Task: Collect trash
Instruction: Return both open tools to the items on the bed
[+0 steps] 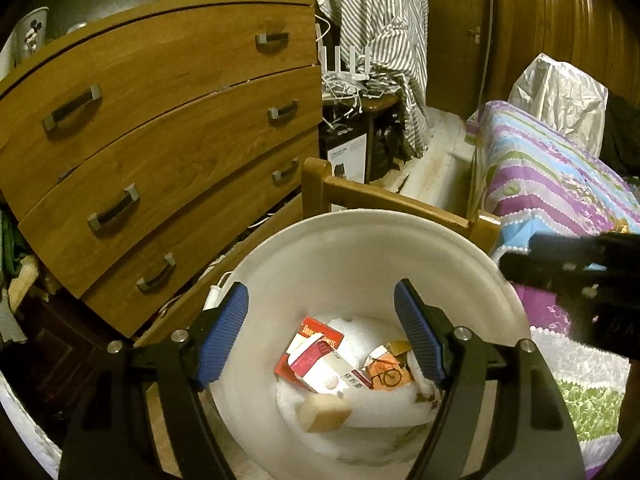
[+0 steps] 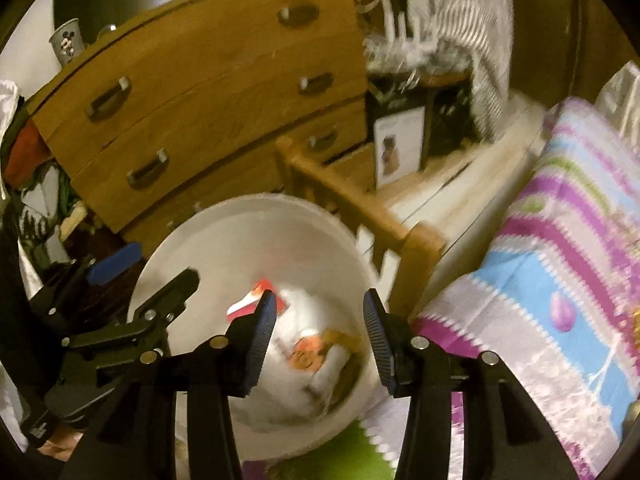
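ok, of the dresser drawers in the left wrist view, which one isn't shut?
The bottom drawer of the dresser: it is pulled out, with white cables hanging from the gap above it. The three drawers above sit flush.

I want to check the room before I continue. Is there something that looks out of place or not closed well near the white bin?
Yes. The bottom drawer of the wooden dresser sits askew and partly open, with white cables hanging out beside the white bin. The trash itself lies inside the bin, nothing spilled. Both grippers, left and right, are open and empty.
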Available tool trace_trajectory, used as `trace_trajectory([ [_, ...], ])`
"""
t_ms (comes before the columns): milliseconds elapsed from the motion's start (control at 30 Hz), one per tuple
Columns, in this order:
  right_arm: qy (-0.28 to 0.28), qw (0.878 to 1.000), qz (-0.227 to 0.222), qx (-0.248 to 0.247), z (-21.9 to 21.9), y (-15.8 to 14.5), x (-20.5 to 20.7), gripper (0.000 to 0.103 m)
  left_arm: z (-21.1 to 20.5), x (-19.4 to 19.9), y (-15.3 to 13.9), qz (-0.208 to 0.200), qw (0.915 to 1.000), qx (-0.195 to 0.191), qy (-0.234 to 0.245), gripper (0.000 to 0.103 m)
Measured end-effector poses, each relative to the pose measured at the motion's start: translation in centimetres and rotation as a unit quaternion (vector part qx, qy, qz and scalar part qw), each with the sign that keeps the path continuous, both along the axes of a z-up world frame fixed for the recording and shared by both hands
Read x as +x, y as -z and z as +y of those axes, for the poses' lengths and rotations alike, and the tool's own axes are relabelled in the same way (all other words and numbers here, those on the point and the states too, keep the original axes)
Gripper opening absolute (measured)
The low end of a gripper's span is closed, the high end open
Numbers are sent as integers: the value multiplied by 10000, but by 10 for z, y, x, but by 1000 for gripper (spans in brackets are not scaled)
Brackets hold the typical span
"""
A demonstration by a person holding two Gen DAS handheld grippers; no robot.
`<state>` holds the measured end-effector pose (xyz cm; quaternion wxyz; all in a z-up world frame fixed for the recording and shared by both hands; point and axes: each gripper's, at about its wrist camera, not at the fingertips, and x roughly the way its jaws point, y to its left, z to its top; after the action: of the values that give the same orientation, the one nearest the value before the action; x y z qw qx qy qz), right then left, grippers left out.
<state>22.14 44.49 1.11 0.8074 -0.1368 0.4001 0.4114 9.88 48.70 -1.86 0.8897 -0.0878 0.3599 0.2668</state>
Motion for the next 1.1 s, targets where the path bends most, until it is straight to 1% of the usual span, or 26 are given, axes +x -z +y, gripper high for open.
trace_trajectory([
  [100, 213, 9976, -605, 240, -17, -12, -13, 47, -7, -6, -6, -174, 9998, -2, -84, 72],
  [167, 444, 9923, -1073, 437, -34, -19, -24, 47, -15, -11, -9, -327, 9994, -39, -141, 75],
  [200, 595, 9874, -1360, 544, -47, -22, -31, 54, -20, -13, -11, -393, 9991, -57, -152, 79],
  [233, 667, 9839, -1535, 620, -56, -24, -36, 64, -26, -16, -13, -485, 9987, -61, -146, 80],
  [267, 790, 9763, -1877, 727, -72, -26, -44, 67, -34, -18, -16, -563, 9983, -51, -116, 81],
  [300, 845, 9724, -2044, 745, -83, -27, -47, 69, -42, -19, -18, -621, 9980, -34, -66, 82],
  [367, 999, 9636, -2377, 709, -108, -25, -55, 69, -57, -17, -21, -707, 9975, -23, 43, 85],
  [433, 1219, 9569, -2529, 745, -135, -24, -58, 73, -74, -14, -24, -809, 9965, -74, 216, 89],
  [533, 1606, 9496, -2556, 852, -184, -21, -57, 82, -101, -7, -25, -904, 9944, -172, 510, 94],
  [567, 1738, 9474, -2552, 841, -203, -19, -57, 84, -109, -4, -24, -902, 9939, -183, 603, 94],
  [633, 1930, 9448, -2541, 744, -235, -14, -56, 90, -129, 4, -20, -857, 9925, -220, 845, 96],
  [733, 2298, 9393, -2497, 498, -290, -1, -51, 92, -158, 14, -11, -804, 9889, -352, 1202, 98],
  [833, 2820, 9318, -2269, 275, -359, 15, -42, 94, -188, 28, -1, -717, 9835, -541, 1569, 98],
  [900, 3109, 9272, -2074, 241, -398, 25, -37, 94, -207, 39, 5, -649, 9793, -666, 1797, 98],
  [1000, 3575, 9184, -1666, 315, -467, 38, -27, 94, -244, 55, 14, -521, 9720, -758, 2161, 98],
  [1033, 3664, 9159, -1602, 340, -481, 41, -26, 94, -255, 58, 16, -493, 9699, -760, 2260, 98],
  [1067, 3868, 9098, -1451, 398, -509, 45, -22, 94, -266, 63, 19, -467, 9675, -766, 2365, 98],
  [1100, 4006, 9053, -1340, 448, -528, 49, -18, 94, -275, 69, 21, -437, 9649, -781, 2469, 98],
])
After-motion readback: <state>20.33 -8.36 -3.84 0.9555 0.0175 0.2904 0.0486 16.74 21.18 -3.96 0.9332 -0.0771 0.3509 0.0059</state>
